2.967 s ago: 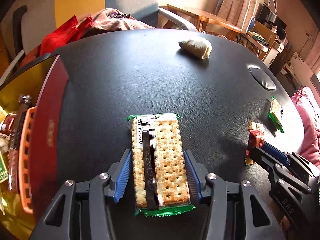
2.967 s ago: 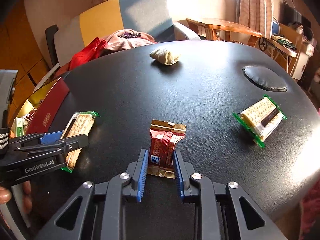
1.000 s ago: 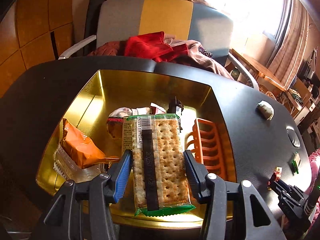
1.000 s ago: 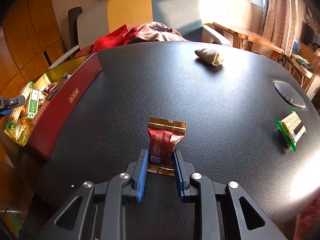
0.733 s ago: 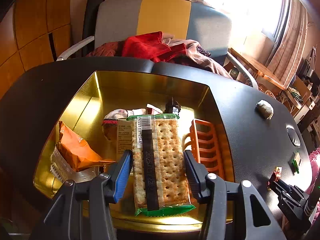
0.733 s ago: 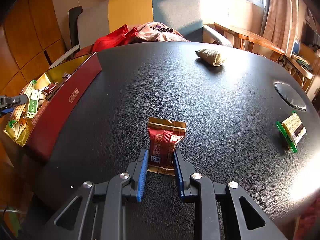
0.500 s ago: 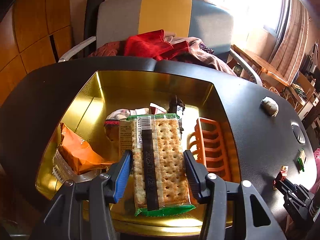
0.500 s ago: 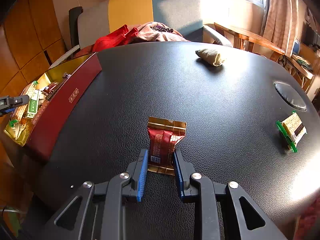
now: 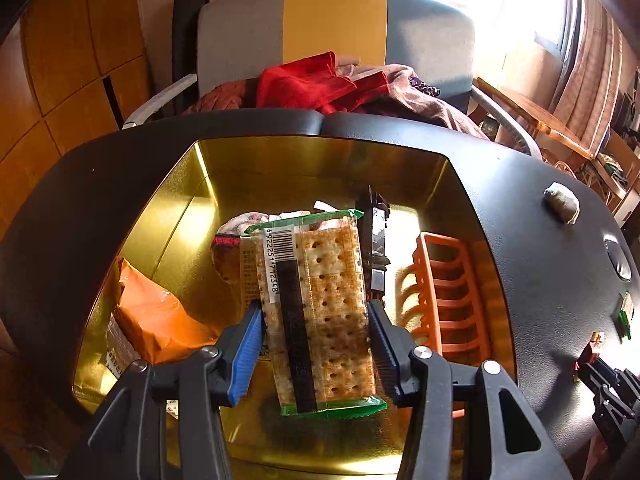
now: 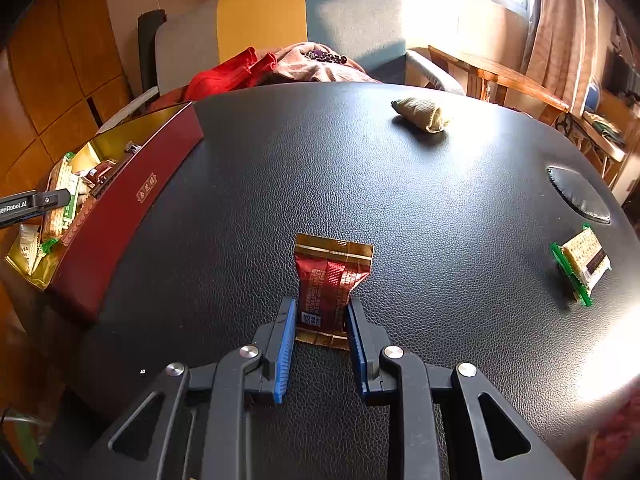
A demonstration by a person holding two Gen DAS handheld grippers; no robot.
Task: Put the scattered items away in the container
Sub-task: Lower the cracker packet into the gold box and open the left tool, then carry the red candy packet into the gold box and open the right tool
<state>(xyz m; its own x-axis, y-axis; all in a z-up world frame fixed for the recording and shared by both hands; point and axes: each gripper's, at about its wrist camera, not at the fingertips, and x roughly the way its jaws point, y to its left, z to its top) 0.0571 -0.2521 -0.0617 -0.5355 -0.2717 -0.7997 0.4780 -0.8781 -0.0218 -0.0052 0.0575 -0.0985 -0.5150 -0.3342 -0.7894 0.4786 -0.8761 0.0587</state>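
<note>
My left gripper is over the gold-lined box, its jaws spread slightly off a green-edged cracker pack that tilts between them. The box, dark red outside, holds an orange packet, an orange rack and other snacks. My right gripper is shut on a red and gold candy wrapper just above the black table. A second cracker pack lies at the table's right edge. A small olive pouch lies at the far side.
A round dark inset sits in the table at right. A chair with red and brown clothes stands behind the table. The left gripper's tip shows at the left edge of the right wrist view, over the box.
The left gripper carried the cracker pack from the table to above the box; its jaws have now spread a little and the pack has tilted. The right gripper holds still with the wrapper.
</note>
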